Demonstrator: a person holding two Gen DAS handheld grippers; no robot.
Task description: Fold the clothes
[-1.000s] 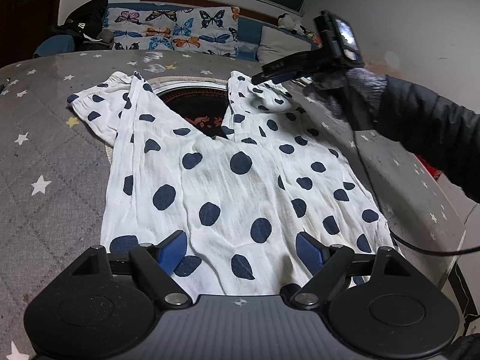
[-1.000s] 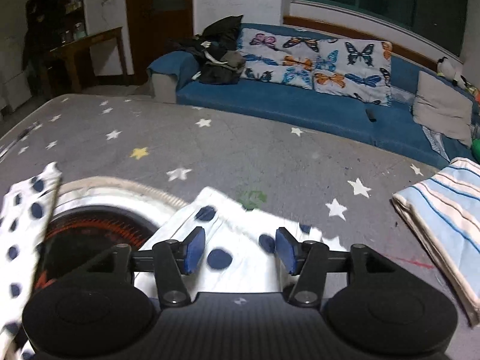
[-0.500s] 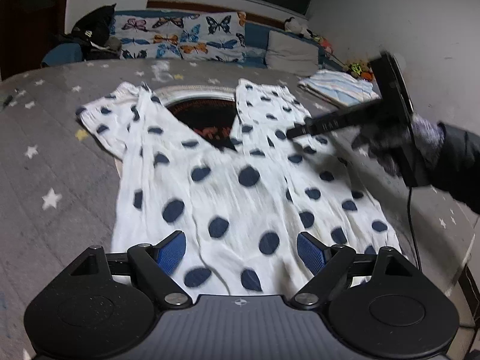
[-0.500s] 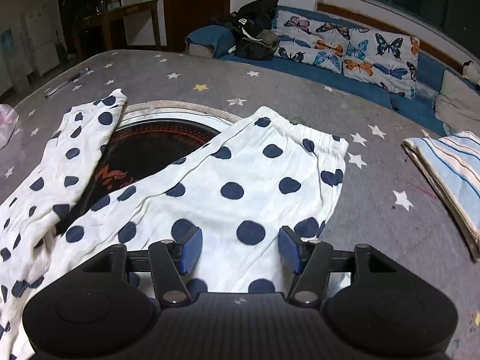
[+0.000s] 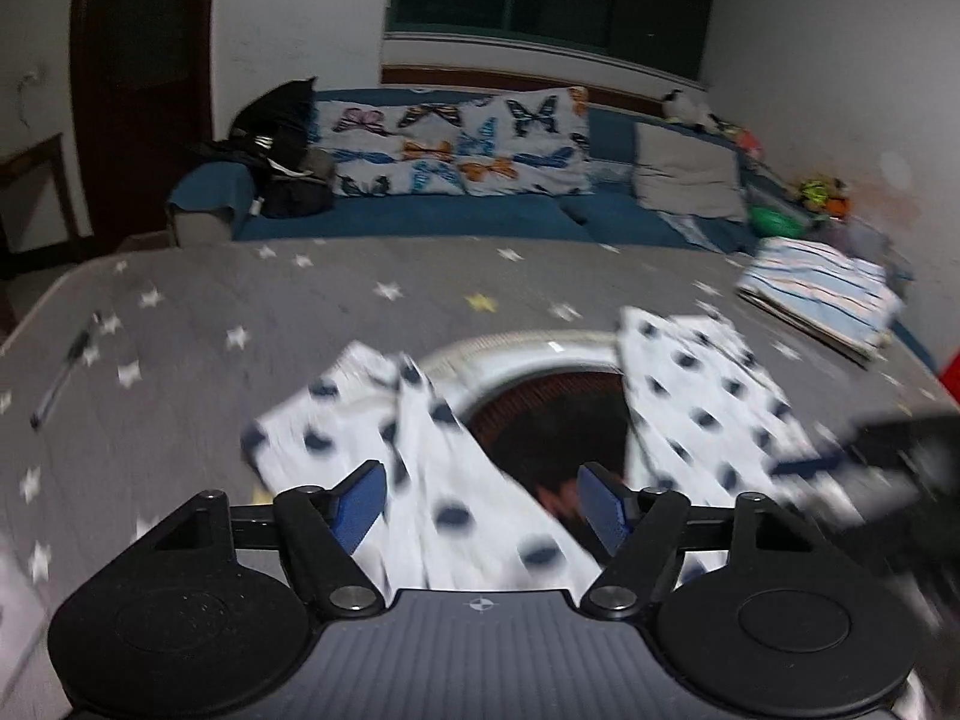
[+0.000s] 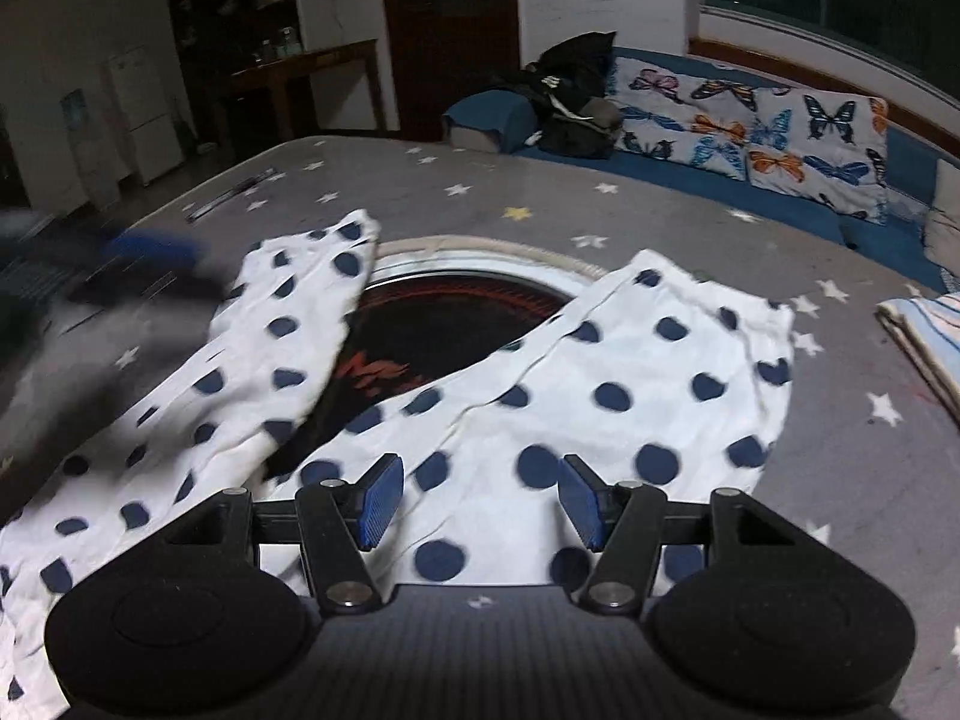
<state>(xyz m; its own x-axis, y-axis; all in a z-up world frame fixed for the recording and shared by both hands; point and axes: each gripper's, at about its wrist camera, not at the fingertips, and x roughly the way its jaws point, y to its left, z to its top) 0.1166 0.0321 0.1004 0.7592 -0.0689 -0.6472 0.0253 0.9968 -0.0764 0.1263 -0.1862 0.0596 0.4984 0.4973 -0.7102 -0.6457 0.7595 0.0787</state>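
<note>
Left gripper: two blue-padded fingers stood spread wide with nothing between them.
Right gripper: two blue-padded fingers likewise spread apart, holding nothing.
Garment count: one pair of white trousers with navy dots, its two legs splayed in a V.
Trousers against left fingers: one leg ran up between the pads and past them, blurred; the other leg lay to the right of the right pad.
Trousers against right fingers: the cloth lay under and just ahead of both pads; the wide leg ran up to the right, the narrower one off to the left.
Beneath the V: one round dark red-patterned disc with a pale rim, on the grey star-printed cover.
Other cloth: one folded striped piece near the cover's right edge.
Only in left view: the other gripper as a dark smear over the right leg; a pen on the cover.
Only in right view: the disc's red lettering, sharp dots, and the other gripper as a blue-black blur beside the left leg.
Background: blue sofa with two butterfly cushions.
</note>
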